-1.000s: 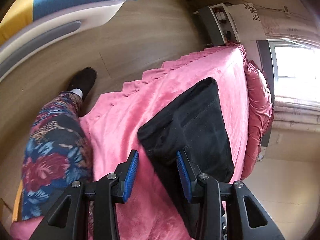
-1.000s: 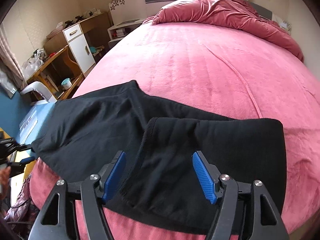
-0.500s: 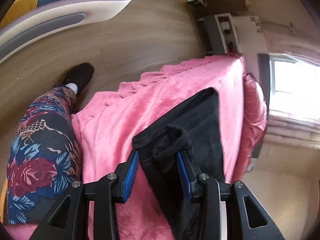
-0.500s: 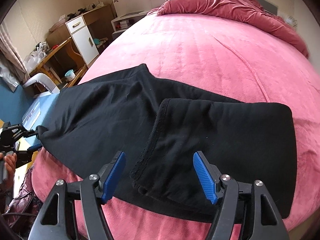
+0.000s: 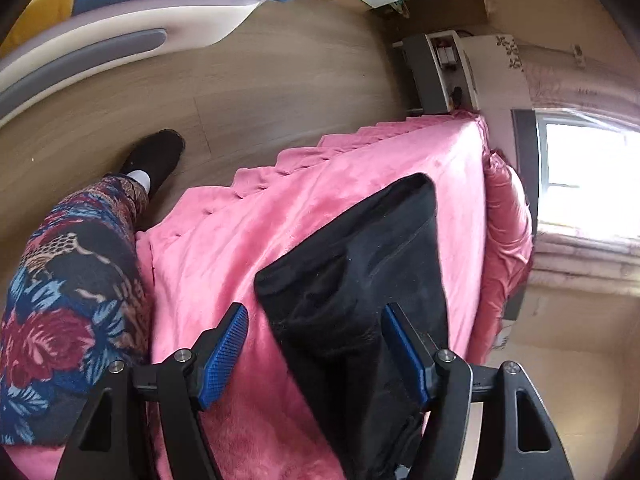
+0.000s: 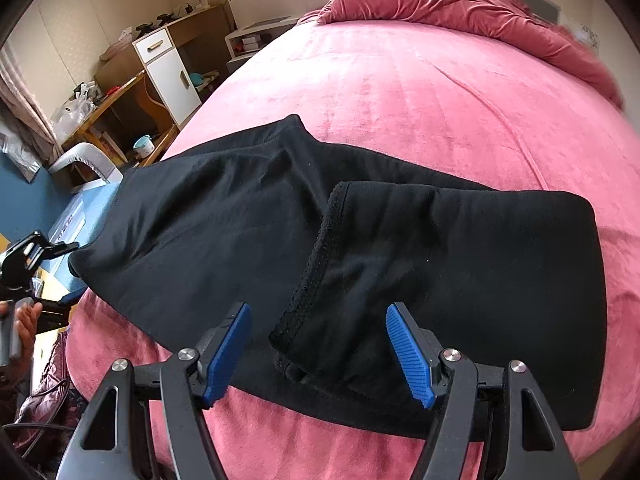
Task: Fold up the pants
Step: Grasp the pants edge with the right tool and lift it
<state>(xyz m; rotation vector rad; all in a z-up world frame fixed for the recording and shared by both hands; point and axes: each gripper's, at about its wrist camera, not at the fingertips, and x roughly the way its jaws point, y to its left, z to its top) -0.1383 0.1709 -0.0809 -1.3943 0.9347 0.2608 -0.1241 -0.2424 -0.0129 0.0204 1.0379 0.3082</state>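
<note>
Black pants (image 6: 224,216) lie across the pink bed cover (image 6: 400,80), near its front edge. The leg end (image 6: 460,260) is folded back over them, its hem (image 6: 320,256) running toward me. My right gripper (image 6: 319,312) hovers open just above that hem with nothing pinched. In the left wrist view the pants (image 5: 372,248) stretch away along the bed (image 5: 248,240). My left gripper (image 5: 314,316) is opening its jaws. The pants' near corner lies slack between the blue pads (image 5: 224,344), which do not press on it.
A person's leg in floral trousers (image 5: 68,300) and a black shoe (image 5: 156,156) stand on the wooden floor (image 5: 260,80) beside the bed. A crumpled pink duvet (image 6: 460,0) lies at the head end. A desk with a white cabinet (image 6: 168,68) and a nightstand (image 5: 436,72) flank the bed.
Half a second ago a raised bunch of the pants' corner stood between the left jaws; now the jaws are wider and the cloth lies flat. The right gripper has barely moved.
</note>
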